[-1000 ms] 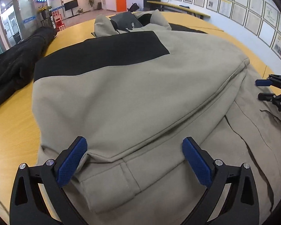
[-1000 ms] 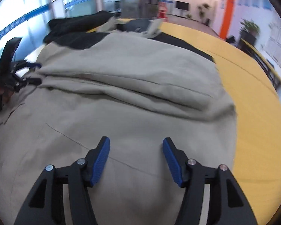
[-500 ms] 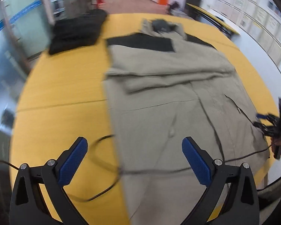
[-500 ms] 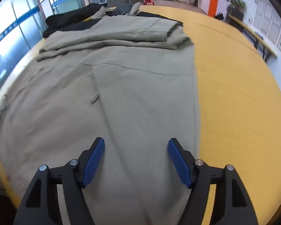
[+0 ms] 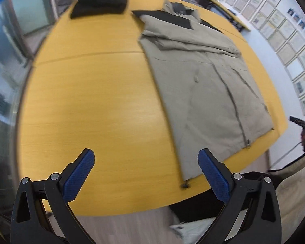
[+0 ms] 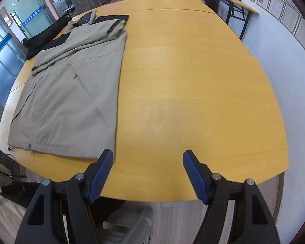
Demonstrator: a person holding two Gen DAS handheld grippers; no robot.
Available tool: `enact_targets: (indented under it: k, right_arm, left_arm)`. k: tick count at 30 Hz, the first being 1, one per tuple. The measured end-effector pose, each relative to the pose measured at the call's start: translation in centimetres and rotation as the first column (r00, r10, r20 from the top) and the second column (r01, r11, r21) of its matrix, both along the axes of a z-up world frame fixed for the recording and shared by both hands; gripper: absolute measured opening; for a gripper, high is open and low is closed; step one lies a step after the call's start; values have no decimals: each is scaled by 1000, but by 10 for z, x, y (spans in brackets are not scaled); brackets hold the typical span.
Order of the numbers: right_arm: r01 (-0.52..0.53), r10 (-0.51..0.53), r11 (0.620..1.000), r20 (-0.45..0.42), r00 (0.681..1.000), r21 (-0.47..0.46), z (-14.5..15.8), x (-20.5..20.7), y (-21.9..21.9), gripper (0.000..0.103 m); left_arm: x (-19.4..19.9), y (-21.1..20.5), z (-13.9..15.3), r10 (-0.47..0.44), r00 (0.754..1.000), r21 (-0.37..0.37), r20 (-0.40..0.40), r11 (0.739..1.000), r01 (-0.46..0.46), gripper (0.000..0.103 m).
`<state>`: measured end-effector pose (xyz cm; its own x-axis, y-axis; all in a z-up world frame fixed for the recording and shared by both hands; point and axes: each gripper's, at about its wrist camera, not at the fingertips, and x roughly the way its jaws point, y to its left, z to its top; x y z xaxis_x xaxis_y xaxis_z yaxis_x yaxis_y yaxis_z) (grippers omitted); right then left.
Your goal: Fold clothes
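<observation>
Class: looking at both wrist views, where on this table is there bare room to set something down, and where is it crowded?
Bare wood lies on both sides of the khaki jacket: a broad patch of yellow table on one side, another on the other, below the black garment. The far end, at collar and black garment, is crowded.

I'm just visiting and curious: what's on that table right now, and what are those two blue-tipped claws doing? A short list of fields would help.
Table: yellow wooden table
Main garment: khaki jacket lying flat, sleeves folded across its upper part
Other garment: black clothing at the far edge
Left gripper: open, empty, near the table's near edge
Right gripper: open, empty, just off the jacket's hem corner
</observation>
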<state>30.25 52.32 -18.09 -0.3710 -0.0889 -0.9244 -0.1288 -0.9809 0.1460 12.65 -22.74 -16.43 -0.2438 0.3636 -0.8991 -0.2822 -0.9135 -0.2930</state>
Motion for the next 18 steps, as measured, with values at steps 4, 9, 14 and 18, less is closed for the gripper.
enact_targets:
  k: [4,9,14,18]
  right_arm:
    - [-65,64,985,-6,998,-158,-17,-13,-16,75]
    - [-116,140,938,52,989,-325,-61,-40,-28,75]
    - [-173,214,913,73,974,-369,-92,-65,-37,74]
    - [-226,262,892,42,964,-392,-102,-70,-41,72]
  left_arm:
    - [-5,38,-41,-21,995,151,100,988,5,101]
    - [-5,71,-82,-24,979,213,200,977,-20,101]
    - [2,101,-98,-46,969,165,242,986,6,103]
    - [7,114,-97,-47,975,130,218,991,18,103]
